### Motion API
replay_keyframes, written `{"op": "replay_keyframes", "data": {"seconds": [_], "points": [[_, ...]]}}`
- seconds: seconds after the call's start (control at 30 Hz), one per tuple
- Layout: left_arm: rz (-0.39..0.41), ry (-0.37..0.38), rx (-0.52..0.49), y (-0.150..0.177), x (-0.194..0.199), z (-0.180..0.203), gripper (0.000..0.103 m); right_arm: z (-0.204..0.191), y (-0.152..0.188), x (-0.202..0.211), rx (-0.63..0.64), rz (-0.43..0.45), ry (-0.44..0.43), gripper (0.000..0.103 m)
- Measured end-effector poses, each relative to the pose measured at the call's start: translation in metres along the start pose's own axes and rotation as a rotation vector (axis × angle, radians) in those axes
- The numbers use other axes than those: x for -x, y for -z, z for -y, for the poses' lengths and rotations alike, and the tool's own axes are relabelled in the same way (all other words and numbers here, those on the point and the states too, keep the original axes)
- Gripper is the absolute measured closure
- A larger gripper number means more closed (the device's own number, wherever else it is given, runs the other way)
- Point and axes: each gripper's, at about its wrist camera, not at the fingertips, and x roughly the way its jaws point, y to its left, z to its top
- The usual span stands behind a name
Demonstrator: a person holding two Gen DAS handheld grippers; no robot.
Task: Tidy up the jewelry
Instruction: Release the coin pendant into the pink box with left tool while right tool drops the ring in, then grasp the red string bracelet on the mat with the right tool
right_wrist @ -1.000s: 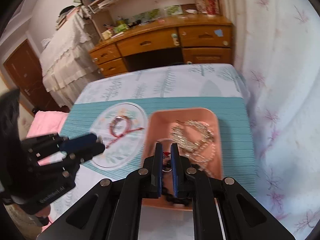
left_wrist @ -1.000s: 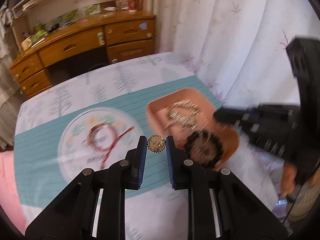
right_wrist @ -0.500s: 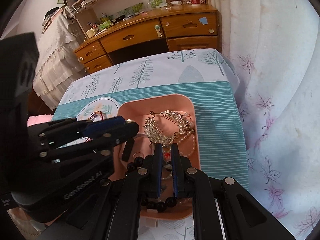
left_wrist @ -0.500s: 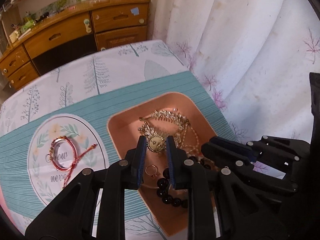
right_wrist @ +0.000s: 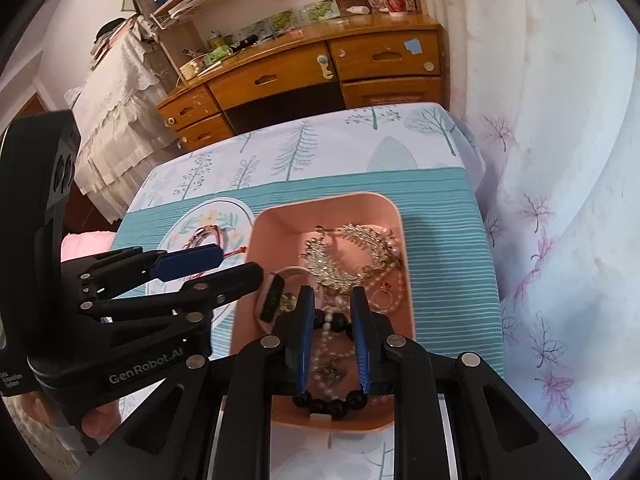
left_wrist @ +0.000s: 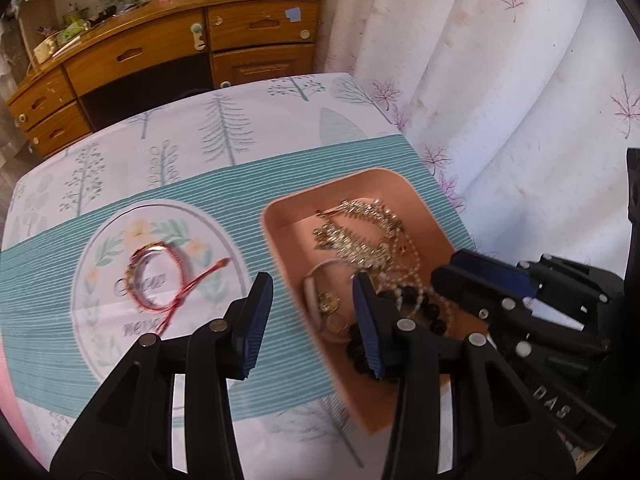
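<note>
Left claw (left_wrist: pixel 312 316) and right claw (right_wrist: pixel 331 328) agape

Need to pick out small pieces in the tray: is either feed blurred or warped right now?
Left wrist view: the pink tray shows motion smear along its near edge, and the gold pendant is soft. Right wrist view: sharper, the pearl strand reads clearly between the right tool. Both views: fisheye bending and dark corners.

Both views are evenly lit by soft daylight diffused through the curtain (left_wrist: pixel 500 92). Straight lines are bent by strong fisheye distortion, and corners are blacked out. The tray (left_wrist: pixel 344 376) edge nearest the camera is blurred; shadows are faint.
</note>
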Motion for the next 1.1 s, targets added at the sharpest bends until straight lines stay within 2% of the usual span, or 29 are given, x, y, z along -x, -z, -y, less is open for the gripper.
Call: {"op": "replay_keyframes", "data": {"seconds": [0.17,0.4,0.57,0.7,0.8,0.9,1.1], "points": [[0.013,-0.040,0.012,0.010,0.029,-0.024,0.065,-0.027,-0.002,0.010,0.053,0.006,0.002,0.084],[0.044,-0.134,0.065,0.016,0.080,-0.074,0.065,-0.072,-0.015,0.024,0.098,-0.003,-0.047,0.084],[0.084,-0.187,0.093,0.014,0.117,-0.102,0.065,-0.106,-0.043,0.044,0.135,0.031,-0.059,0.083],[0.115,-0.222,0.108,0.011,0.139,-0.122,0.063,-0.133,-0.068,0.050,0.172,0.045,-0.057,0.075],[0.138,-0.248,0.134,0.011,0.149,-0.138,0.053,-0.155,-0.084,0.040,0.203,0.026,-0.069,0.073],[0.143,-0.268,0.171,0.011,0.145,-0.158,0.052,-0.168,-0.096,0.018,0.215,-0.018,-0.068,0.072],[0.098,-0.255,0.246,0.020,0.108,-0.197,0.052,-0.182,-0.098,-0.056,0.217,-0.148,-0.057,0.072]]}}
